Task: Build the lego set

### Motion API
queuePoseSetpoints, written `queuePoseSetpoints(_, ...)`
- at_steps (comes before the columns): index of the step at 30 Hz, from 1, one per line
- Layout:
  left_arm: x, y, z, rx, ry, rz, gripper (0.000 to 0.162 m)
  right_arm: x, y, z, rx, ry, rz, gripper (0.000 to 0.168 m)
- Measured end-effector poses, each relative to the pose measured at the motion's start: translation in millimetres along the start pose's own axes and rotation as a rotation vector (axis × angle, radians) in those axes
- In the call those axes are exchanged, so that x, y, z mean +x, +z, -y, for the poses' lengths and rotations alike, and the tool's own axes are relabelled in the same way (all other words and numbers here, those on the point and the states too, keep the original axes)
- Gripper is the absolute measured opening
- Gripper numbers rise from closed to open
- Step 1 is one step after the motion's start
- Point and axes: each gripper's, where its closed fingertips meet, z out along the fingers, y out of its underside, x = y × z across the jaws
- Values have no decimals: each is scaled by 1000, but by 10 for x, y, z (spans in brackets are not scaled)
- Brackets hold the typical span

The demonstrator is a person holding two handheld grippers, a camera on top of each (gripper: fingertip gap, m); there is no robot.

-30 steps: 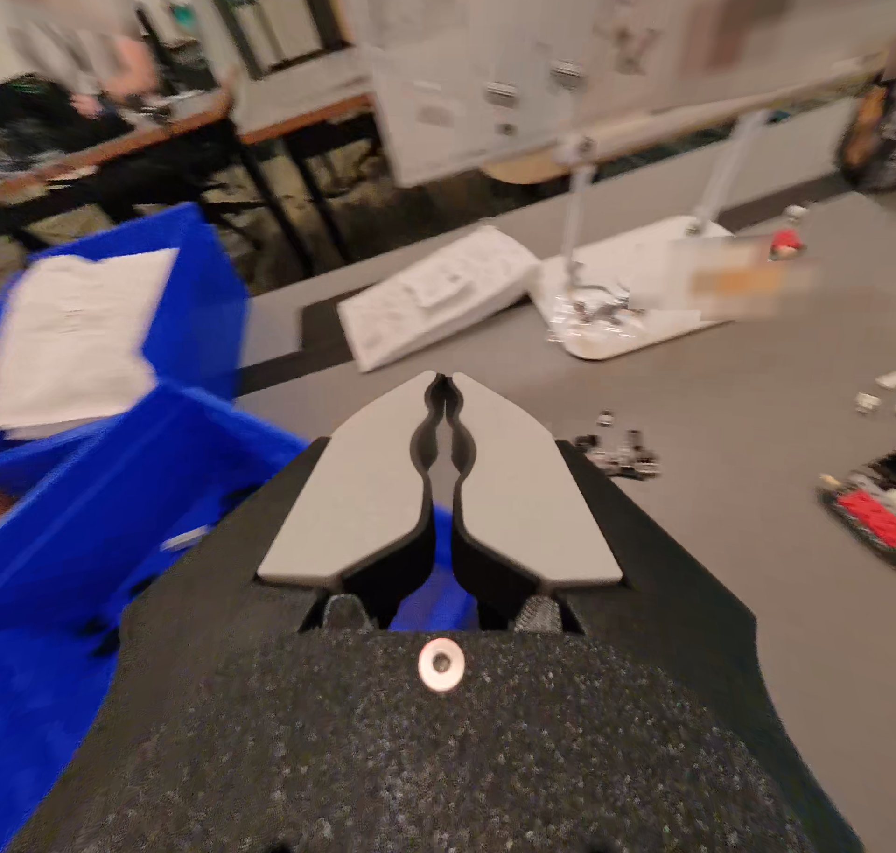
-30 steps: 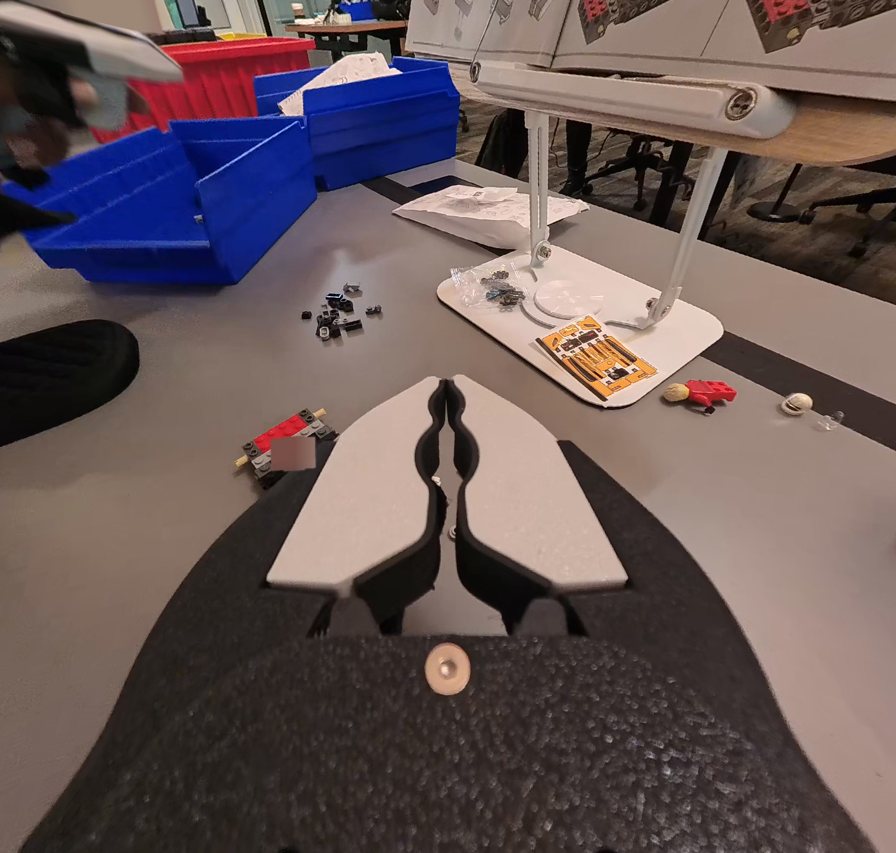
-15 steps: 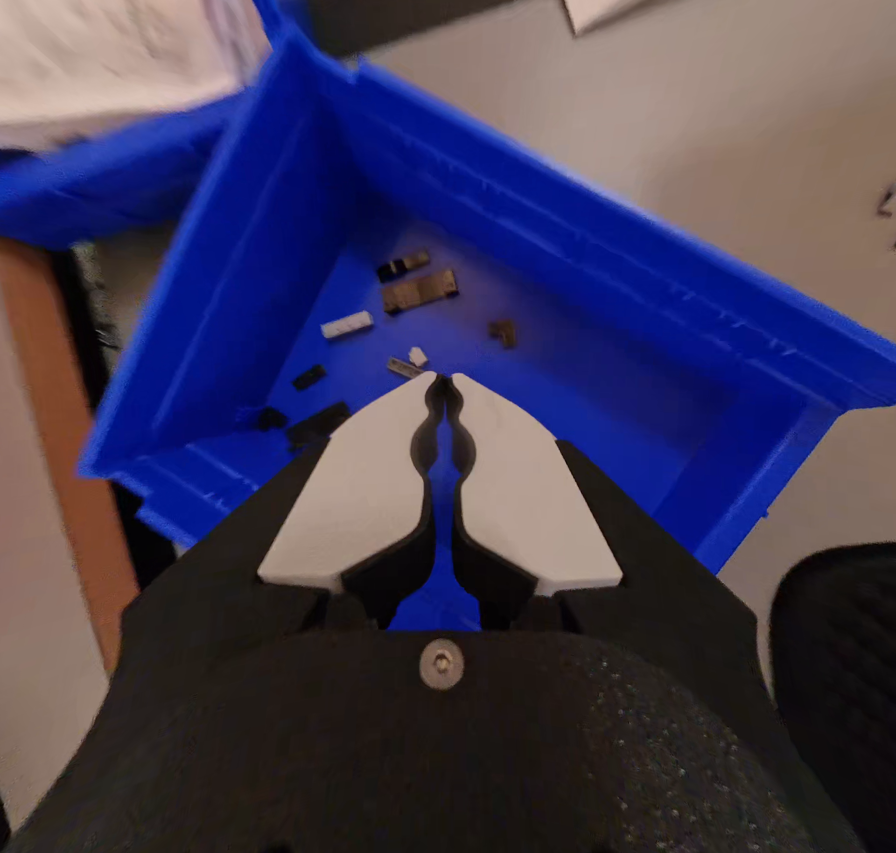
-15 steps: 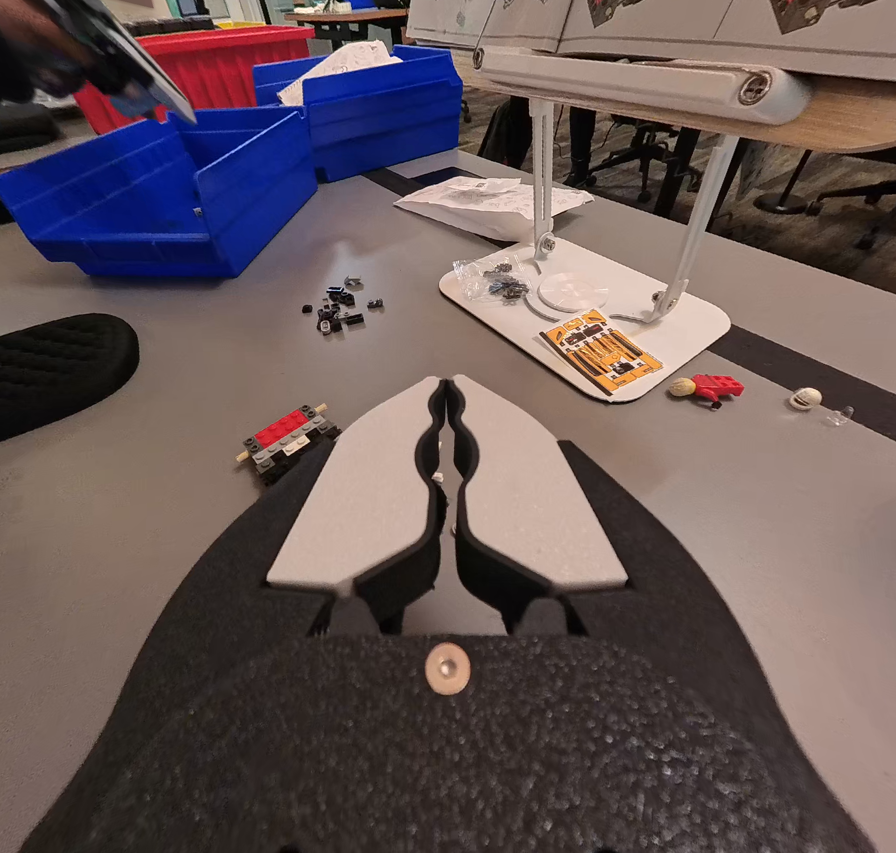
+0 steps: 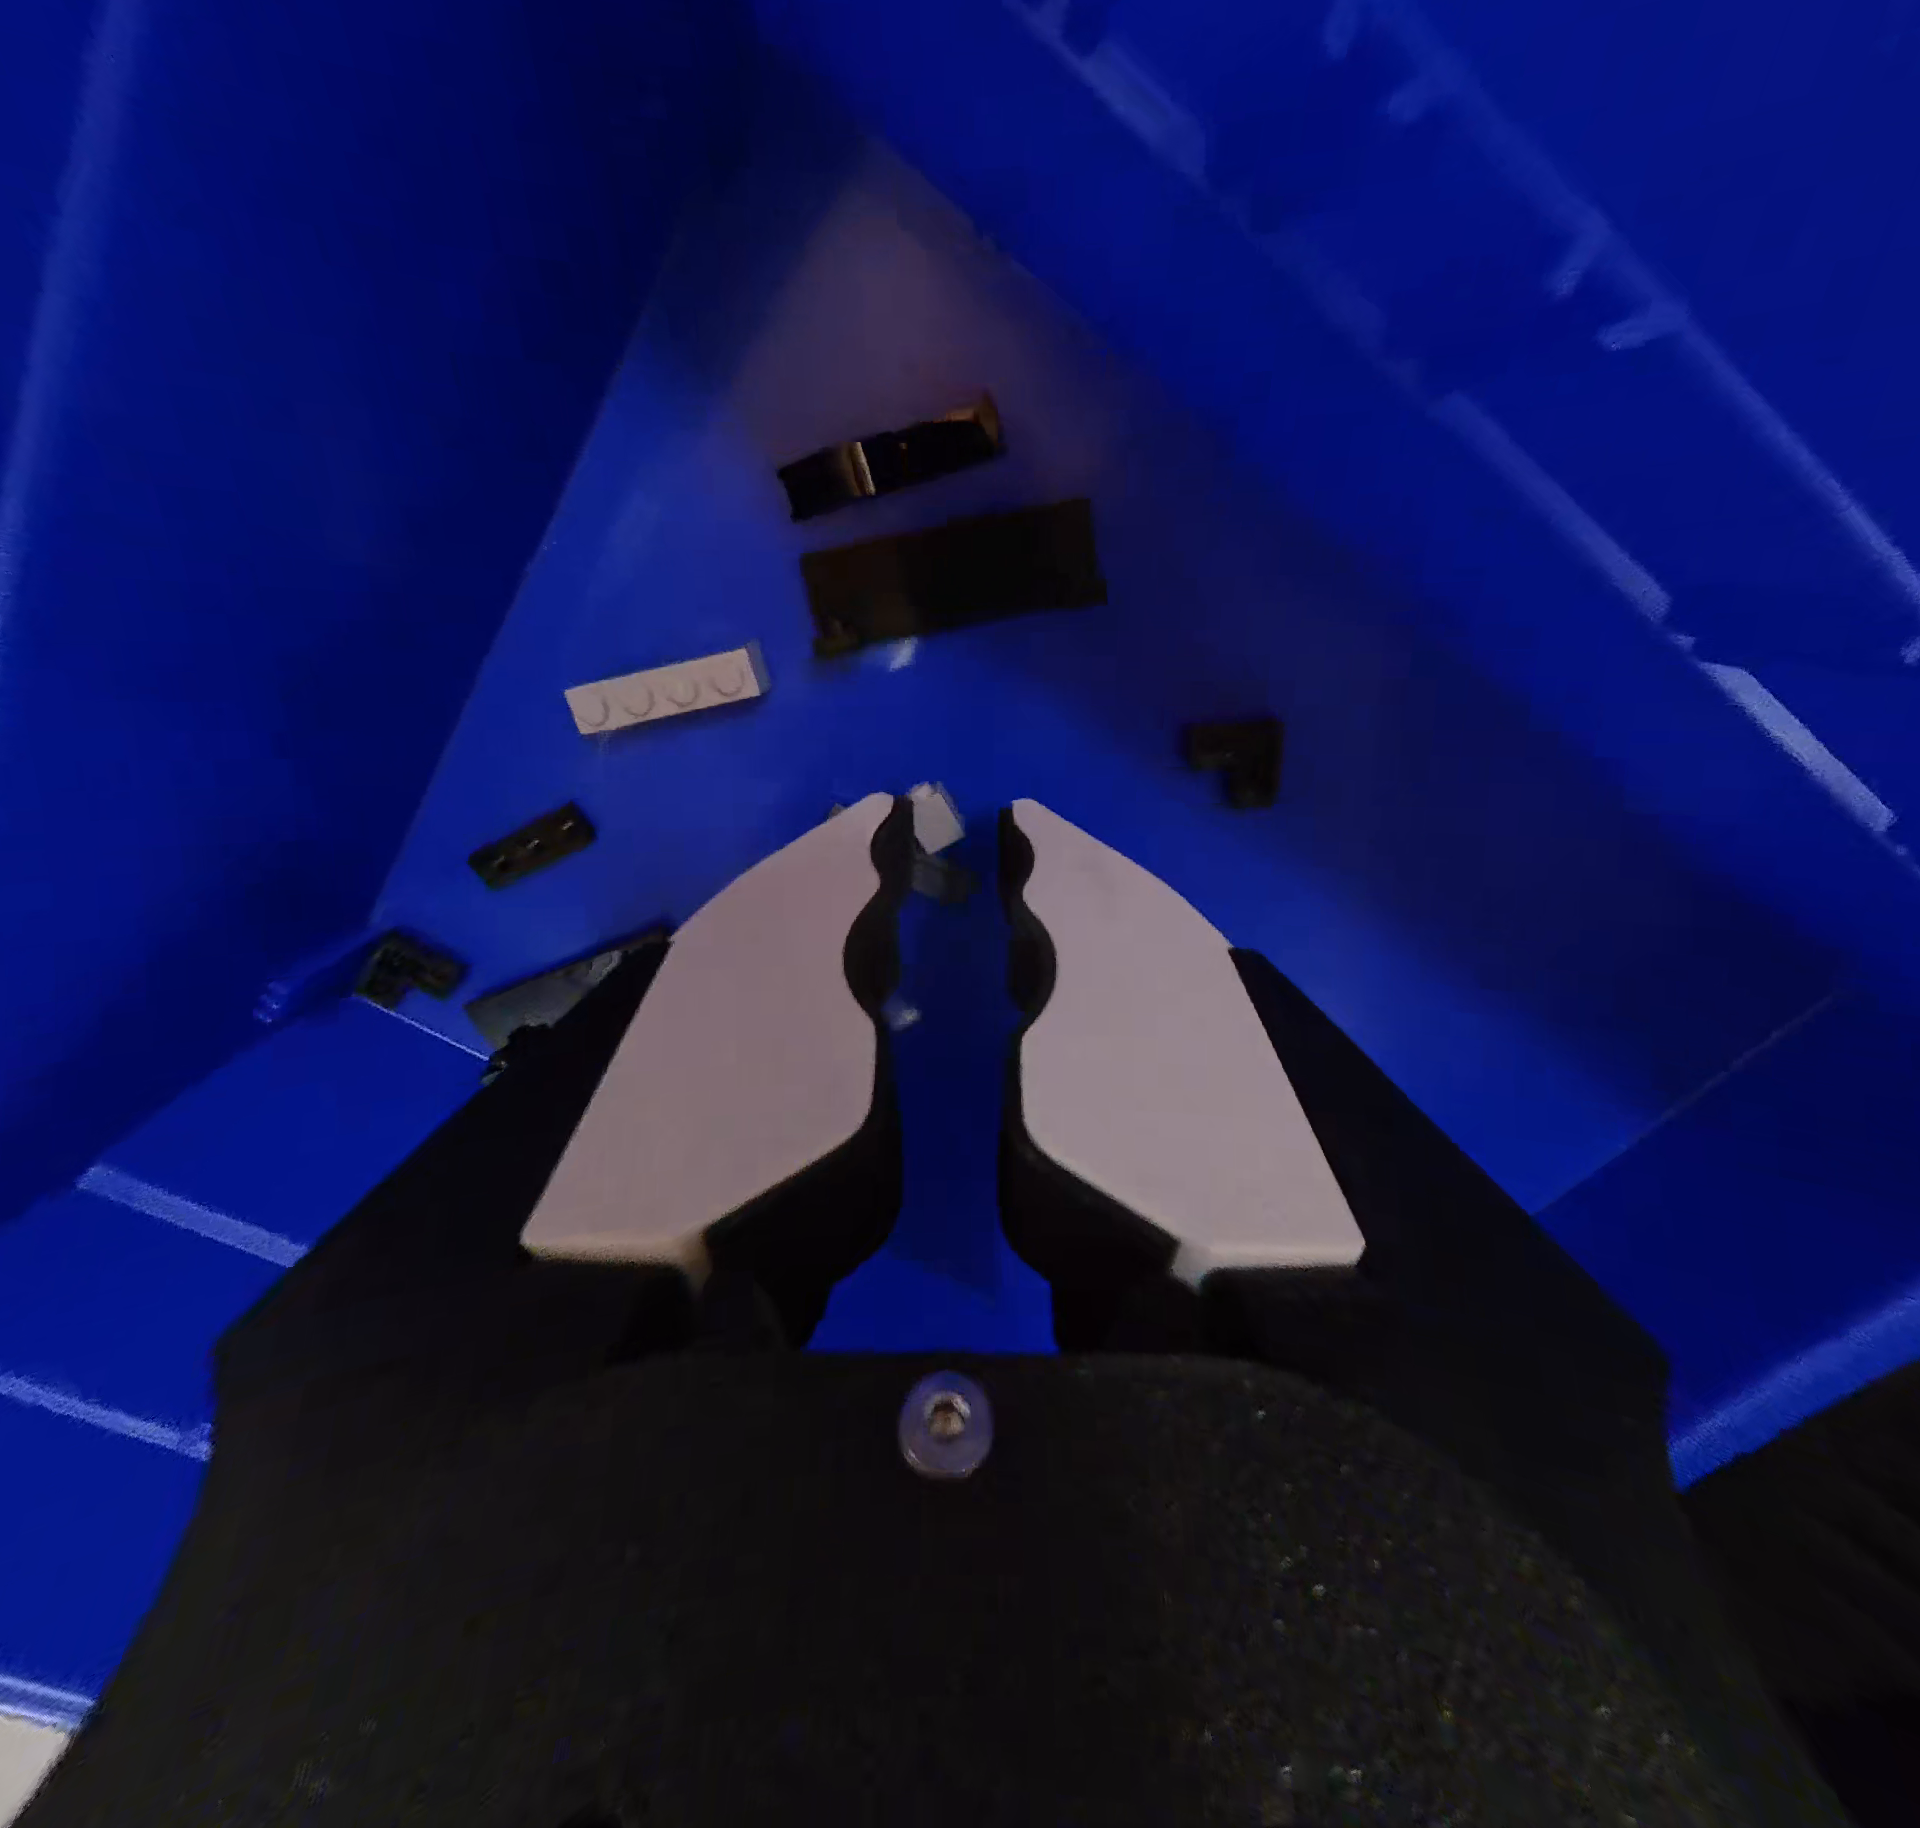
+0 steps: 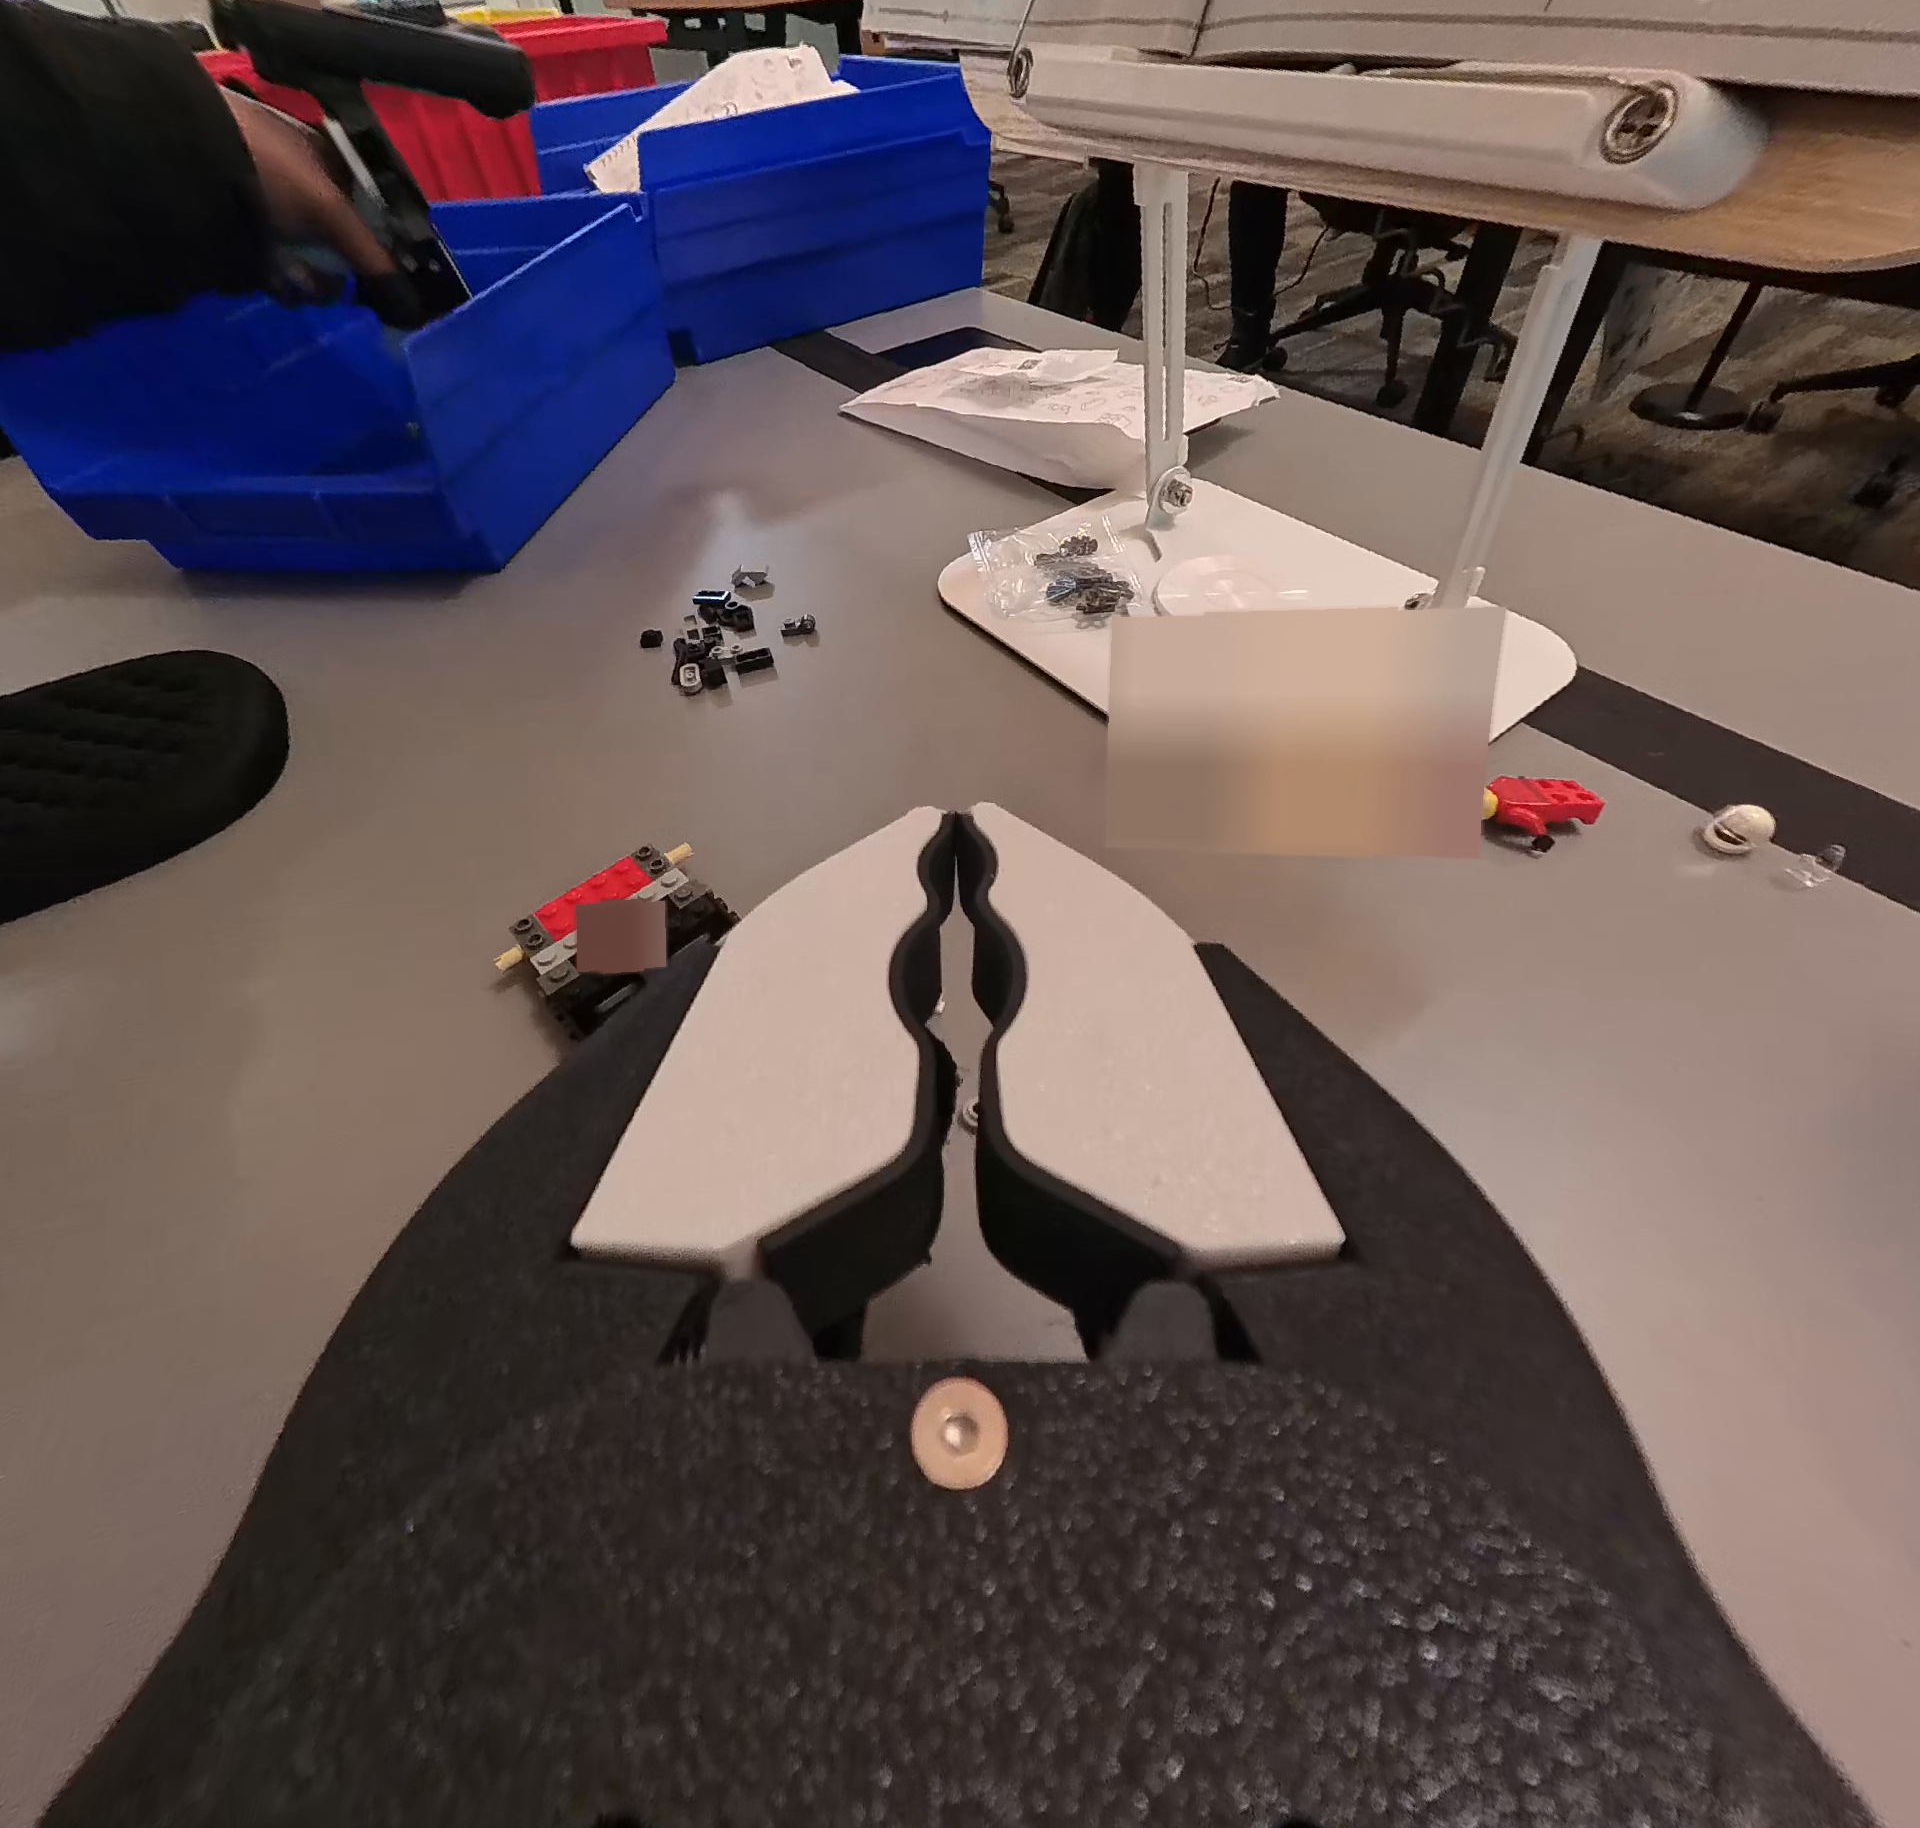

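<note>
Two grippers are at work, well apart. At far left, the left gripper [image 5: 945,817] reaches down into a blue bin [image 5: 1351,220], fingers spread, tips just above a small pale grey piece [image 5: 935,822] on the bin floor (whether they touch it cannot be told). A light grey four-stud plate [image 5: 665,703] lies left of the tips, two black pieces [image 5: 951,573] beyond, a black corner piece [image 5: 1236,758] to the right. On the grey table [image 6: 1558,1103], the partly built red and black lego model [image 6: 613,921] sits just left of the right gripper [image 6: 956,817], whose fingers are pressed together, holding nothing. Loose dark pieces [image 6: 722,640] lie farther off, a white stand [image 6: 1299,573] right.
</note>
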Motion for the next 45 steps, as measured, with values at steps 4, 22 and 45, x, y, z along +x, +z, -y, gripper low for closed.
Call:
queuePoseSetpoints(4, -30, 26, 4, -13, -11, 10, 10, -2, -5, 3, 1, -3, -2, 0)
queuePoseSetpoints(22, -49, 47, -68, -35, 40, 85, 8, -30, -34, 43, 12, -12, -2, 0)
queuePoseSetpoints(45, 4534, -1985, -530, 854, 970, -1466, 7, -1429, -77, 760, 87, -170, 535, 16)
